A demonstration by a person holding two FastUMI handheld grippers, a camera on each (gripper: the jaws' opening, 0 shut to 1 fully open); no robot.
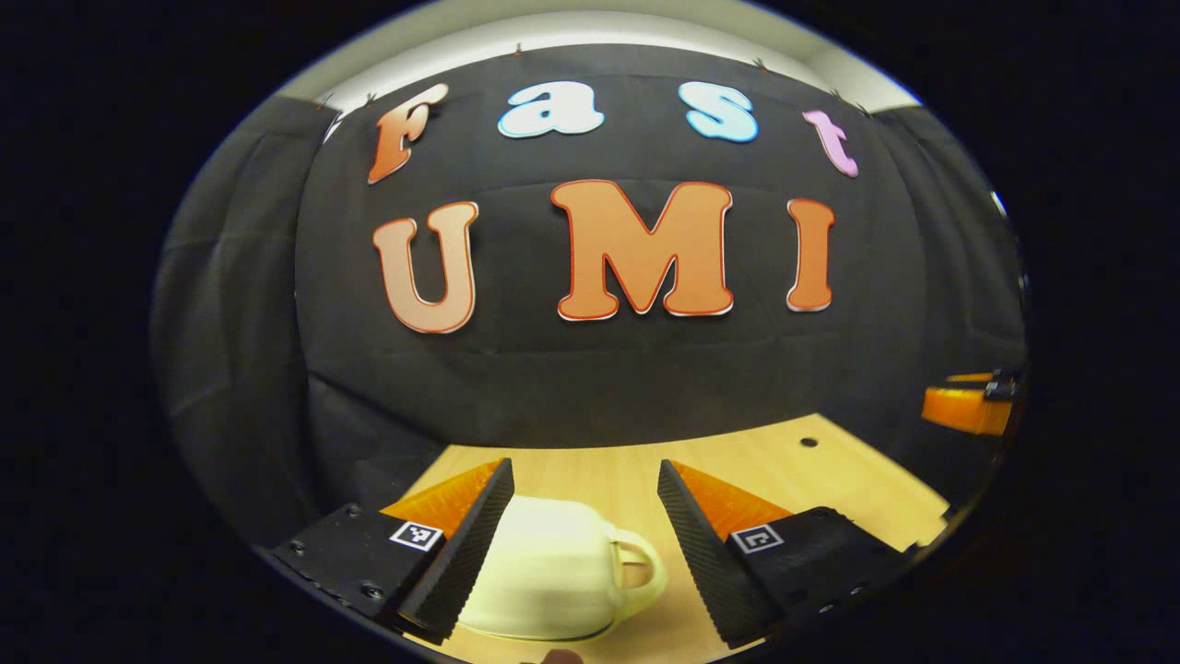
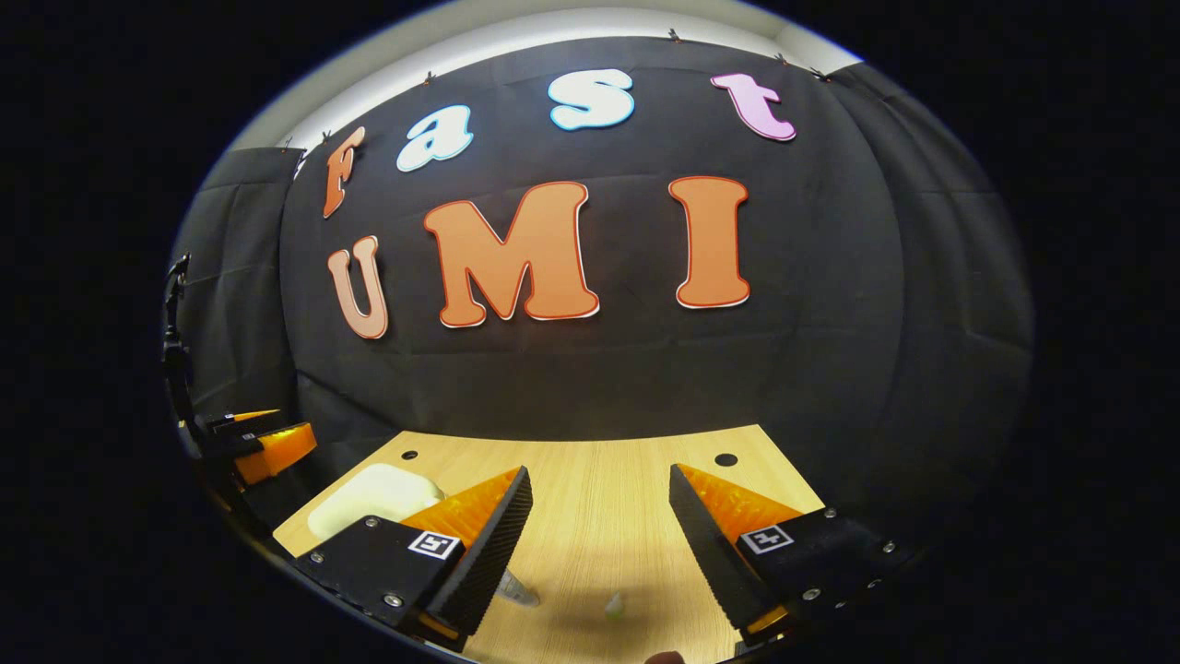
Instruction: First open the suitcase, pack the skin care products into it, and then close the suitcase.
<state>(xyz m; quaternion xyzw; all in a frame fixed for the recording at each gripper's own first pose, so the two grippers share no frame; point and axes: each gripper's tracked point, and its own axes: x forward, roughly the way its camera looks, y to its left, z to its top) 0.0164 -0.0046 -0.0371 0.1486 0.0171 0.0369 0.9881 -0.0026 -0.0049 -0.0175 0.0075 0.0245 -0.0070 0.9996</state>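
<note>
Spread apart and empty, the left gripper [image 1: 584, 544] hovers over a small closed cream hard-shell suitcase [image 1: 544, 572] on the pale wooden table [image 1: 830, 480], handle toward the right finger, long axis crosswise. The right gripper [image 2: 599, 553] gapes, empty. Likely risk: nudging the case without opening it.

- No word, brand name or number could be read on any object in either view.
- The left gripper [image 1: 585, 463] carried two square black-and-white coded markers [image 1: 414, 535], one on the dark body behind each finger. They showed blocky patterns rather than letters.
- The right gripper [image 2: 601, 470] bore a matching pair of patterned squares [image 2: 434, 544], one on each side, which also could not be read as text.
</note>
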